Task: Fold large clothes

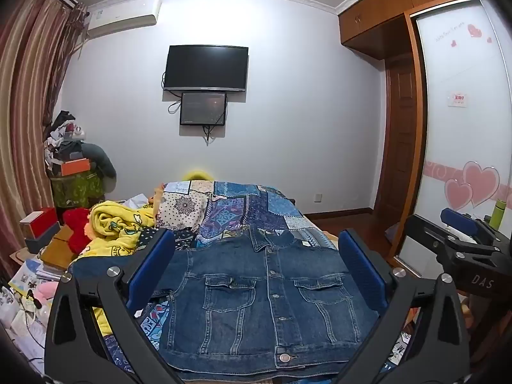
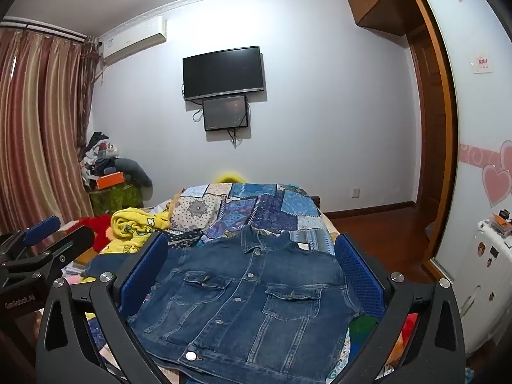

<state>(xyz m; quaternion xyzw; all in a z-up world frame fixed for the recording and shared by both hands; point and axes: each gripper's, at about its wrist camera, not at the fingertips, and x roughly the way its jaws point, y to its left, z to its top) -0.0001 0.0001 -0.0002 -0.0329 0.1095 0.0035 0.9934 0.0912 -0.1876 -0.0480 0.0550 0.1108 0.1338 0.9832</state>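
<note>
A blue denim jacket [image 1: 265, 300] lies flat on the bed in front of you, front side up, buttoned down the middle, with two flap pockets on the chest. Its collar points away from you toward the far wall, and its hem is nearest to you. One sleeve [image 1: 96, 264] spreads out to the left side.

The jacket rests on a patchwork bedspread [image 1: 230, 211] in blues, purples and cream, which covers the bed up to its far end.

Your left tool [image 1: 256, 270] hovers above the jacket with its blue pads [image 1: 153, 262] spread as wide as they go. The jacket's body shows between them, but the pads do not press on it and grip nothing. Your right tool [image 2: 252, 270] is in the same state: fully spread, held over the jacket, gripping nothing. In the left wrist view the right tool [image 1: 460, 240] shows at the right edge; in the right wrist view the left tool [image 2: 38, 249] shows at the left edge. The two are held side by side.

To the left of the jacket lies a crumpled yellow blanket [image 1: 121, 224] with cartoon prints, and beside that a red plush toy [image 1: 78, 227]. Further left are boxes and scattered papers.

On the far wall hangs a dark television [image 1: 205, 68], with a smaller screen [image 1: 203, 108] just beneath it. An air conditioner [image 1: 124, 16] sits high on the wall near striped curtains [image 1: 28, 96]. On the right stands a wooden wardrobe [image 1: 384, 9] with a sliding door decorated with pink hearts [image 1: 473, 185].
</note>
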